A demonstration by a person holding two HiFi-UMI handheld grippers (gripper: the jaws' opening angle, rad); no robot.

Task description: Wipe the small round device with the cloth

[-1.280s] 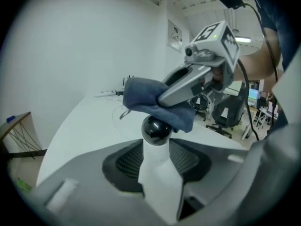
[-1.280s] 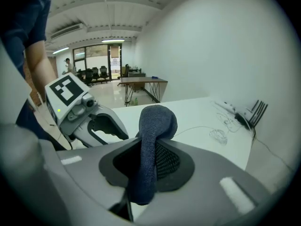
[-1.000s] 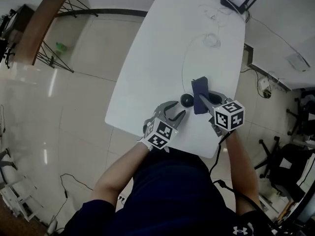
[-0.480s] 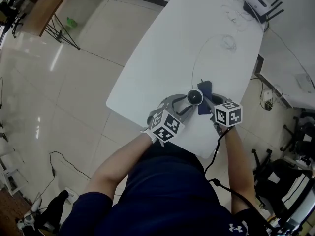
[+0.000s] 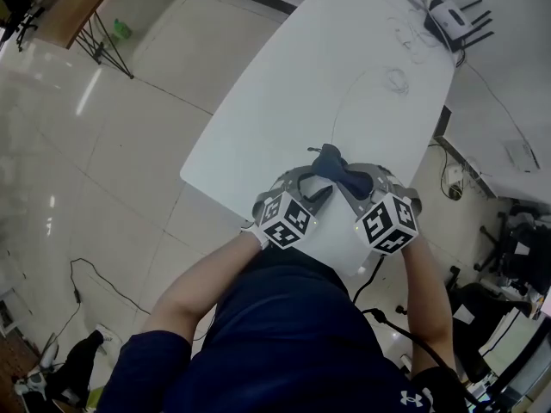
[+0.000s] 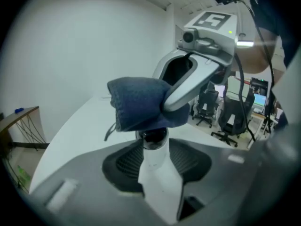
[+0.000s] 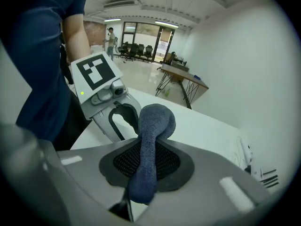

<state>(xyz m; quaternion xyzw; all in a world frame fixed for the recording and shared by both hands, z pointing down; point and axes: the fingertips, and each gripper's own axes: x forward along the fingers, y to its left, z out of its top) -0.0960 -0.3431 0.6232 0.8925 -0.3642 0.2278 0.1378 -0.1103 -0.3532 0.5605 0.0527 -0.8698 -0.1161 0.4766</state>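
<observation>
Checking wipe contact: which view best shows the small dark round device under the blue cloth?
The left gripper view: the small dark round device peeks out between the jaws of the left gripper, just under the blue cloth. In the head and right gripper views the cloth hides it.

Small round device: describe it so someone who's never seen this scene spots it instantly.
Over the white table's near edge, the left gripper holds the small round device, with the blue cloth over its top. It alone is a white body capped by a glossy black dome.
</observation>
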